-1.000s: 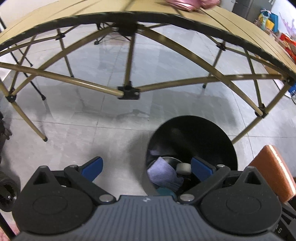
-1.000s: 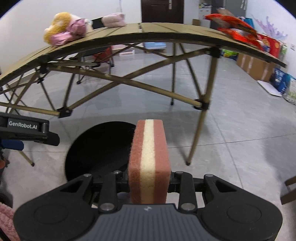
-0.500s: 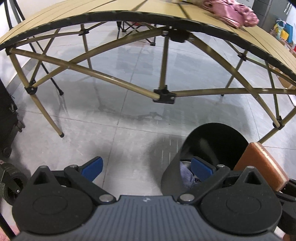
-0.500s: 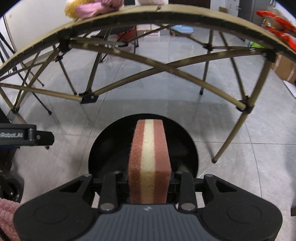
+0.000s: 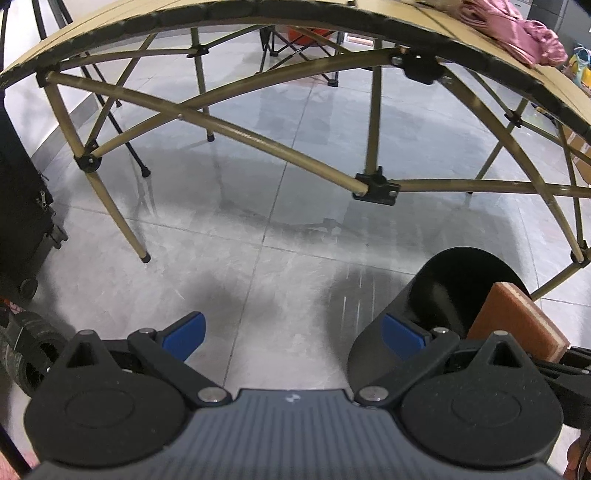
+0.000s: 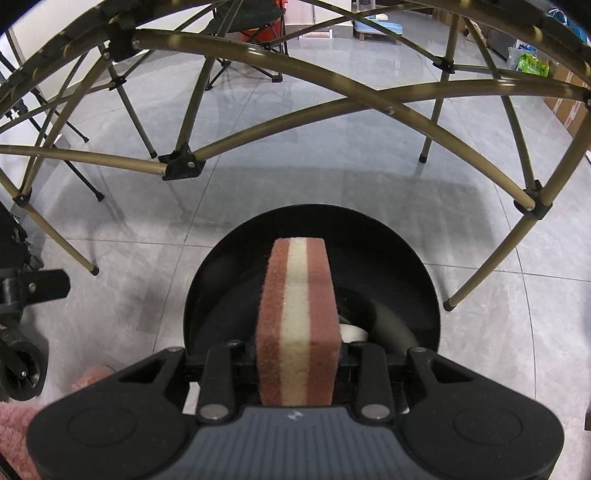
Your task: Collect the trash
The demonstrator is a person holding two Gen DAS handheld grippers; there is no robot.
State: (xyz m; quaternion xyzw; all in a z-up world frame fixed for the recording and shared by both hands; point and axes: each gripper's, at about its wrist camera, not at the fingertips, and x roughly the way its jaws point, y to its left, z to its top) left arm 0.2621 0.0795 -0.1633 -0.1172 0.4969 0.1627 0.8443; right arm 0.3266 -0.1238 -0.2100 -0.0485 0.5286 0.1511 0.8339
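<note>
Sponge held over the bin mouth, ready to drop.

The sponge (image 6: 297,321) stands on edge, pinched by its two rough faces in the right gripper (image 6: 295,354), directly above the open black bin (image 6: 406,258) on the floor — so letting go should land it inside. Something pale lies in the bin; what, unclear. The left gripper (image 5: 291,334) hangs beside the bin, fingers (image 5: 184,332) wide apart, holding nothing. A folding table (image 5: 332,11) stands behind.

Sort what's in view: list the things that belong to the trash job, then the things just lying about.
Job: sponge, clamped in right gripper; black bin under it; left gripper, open and empty.

Lying about: folding table, pink cloth, camp chair, black case.
</note>
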